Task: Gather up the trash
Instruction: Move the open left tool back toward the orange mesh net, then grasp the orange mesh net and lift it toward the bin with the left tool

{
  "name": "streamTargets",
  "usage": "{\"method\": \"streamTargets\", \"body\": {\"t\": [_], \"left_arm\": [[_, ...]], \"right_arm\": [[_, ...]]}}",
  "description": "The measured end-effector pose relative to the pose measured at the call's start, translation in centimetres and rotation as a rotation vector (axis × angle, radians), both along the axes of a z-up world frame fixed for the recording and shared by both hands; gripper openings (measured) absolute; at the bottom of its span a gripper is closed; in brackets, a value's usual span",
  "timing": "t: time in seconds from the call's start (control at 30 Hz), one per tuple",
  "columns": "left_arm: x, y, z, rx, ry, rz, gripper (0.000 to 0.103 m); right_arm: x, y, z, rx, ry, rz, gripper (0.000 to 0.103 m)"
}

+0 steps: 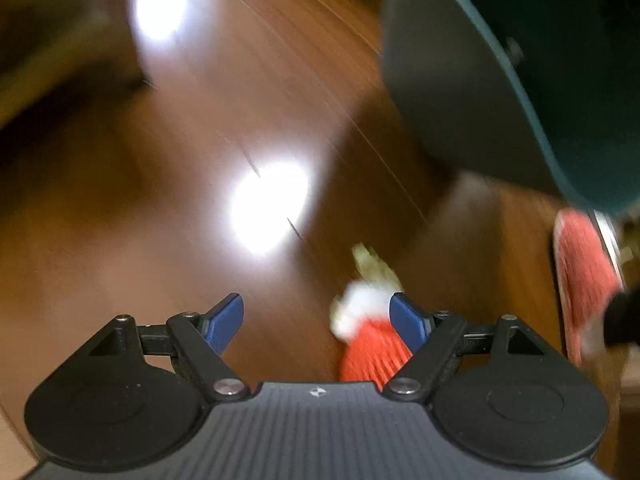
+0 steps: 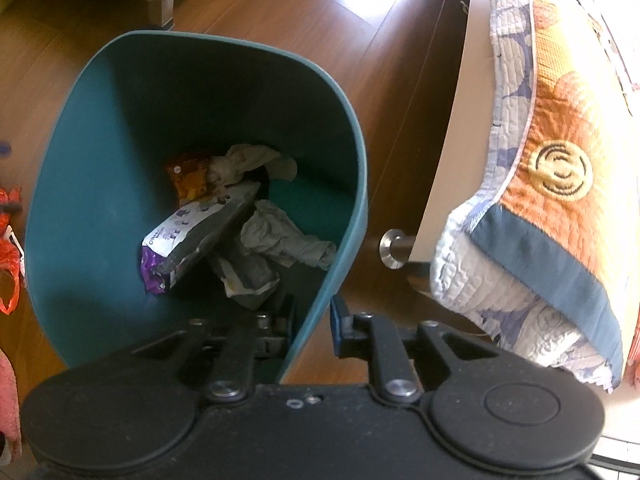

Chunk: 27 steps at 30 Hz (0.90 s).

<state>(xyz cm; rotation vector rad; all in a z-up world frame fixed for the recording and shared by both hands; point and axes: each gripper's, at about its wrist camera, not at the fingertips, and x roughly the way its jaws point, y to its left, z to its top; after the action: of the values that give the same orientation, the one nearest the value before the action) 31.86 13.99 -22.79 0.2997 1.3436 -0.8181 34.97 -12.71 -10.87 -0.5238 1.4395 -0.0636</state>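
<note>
Two grippers share the job: the right gripper (image 2: 312,320) is clamped on the near rim of the teal bin (image 2: 72,184), while the left gripper (image 1: 318,320) spreads wide, empty, above the orange-and-white wrapper (image 1: 366,336) on the floor; centre over it before closing, it lies under the right finger

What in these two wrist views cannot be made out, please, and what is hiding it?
- Left wrist: orange-and-white litter by the open left gripper; motion blur hides what it is.
- Left wrist: teal bin; cut by the frame's edge.
- Right wrist: right gripper; its inner finger is behind the bin's wall.
</note>
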Motion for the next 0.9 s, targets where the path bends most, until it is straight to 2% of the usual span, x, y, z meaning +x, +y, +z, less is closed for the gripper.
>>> {"method": "streamTargets", "body": {"t": [0.07,0.13,0.17,0.2,0.3,0.5,0.57,0.6,0.63,0.7,0.77,0.83,0.9], "left_arm": [[-1.0,-0.5,-1.9,-0.037,0.110,-0.066,0.080],[-1.7,-1.0,-4.3,-0.075,0.262,-0.082,0.080],[-2.2,-1.2,-5.3,-0.066,0.295,-0.081,0.080],[-2.6,-1.7,-6.1,-0.053,0.298,-0.091,0.080],[-3.8,-2.6,-7.5,0.000,0.225,-0.097,0.080],[-4.1,-2.8,-8.9,-0.027,0.236,-0.030,0.080],[-3.7,-2.6,-9.6,-0.032,0.279,-0.002,0.079],[-3.6,-2.4,-10.1,-0.029,0.289,0.015,0.072],[-3.6,-2.3,-10.3,-0.021,0.292,0.029,0.056],[-3.5,-1.9,-10.5,0.007,0.285,0.046,0.036],[-3.3,-1.5,-10.5,0.008,0.297,0.057,0.030],[-3.3,-1.0,-9.9,0.001,0.293,0.067,0.017],[-3.3,-0.6,-9.1,0.005,0.269,0.075,0.015]], "right_arm": [[0.2,-0.2,-0.1,-0.002,-0.001,-0.011,0.016],[0.3,-0.4,-0.2,-0.004,-0.004,-0.025,0.015],[0.3,-0.4,-0.3,-0.006,-0.005,-0.029,0.015],[0.3,-0.4,-0.3,-0.007,-0.006,-0.033,0.015],[0.3,-0.5,-0.3,-0.006,-0.006,-0.040,0.015],[0.1,-0.4,-0.4,-0.014,-0.011,-0.042,0.014],[0.1,-0.4,-0.4,-0.014,-0.013,-0.043,0.014],[0.1,-0.5,-0.4,-0.013,-0.015,-0.045,0.013],[0.1,-0.5,-0.4,-0.012,-0.018,-0.047,0.013],[0.1,-0.5,-0.4,-0.011,-0.023,-0.048,0.013],[0.1,-0.5,-0.3,-0.007,-0.027,-0.049,0.013],[0.0,-0.6,-0.3,-0.007,-0.029,-0.050,0.013],[0.0,-0.7,-0.3,-0.007,-0.030,-0.053,0.013]]}}
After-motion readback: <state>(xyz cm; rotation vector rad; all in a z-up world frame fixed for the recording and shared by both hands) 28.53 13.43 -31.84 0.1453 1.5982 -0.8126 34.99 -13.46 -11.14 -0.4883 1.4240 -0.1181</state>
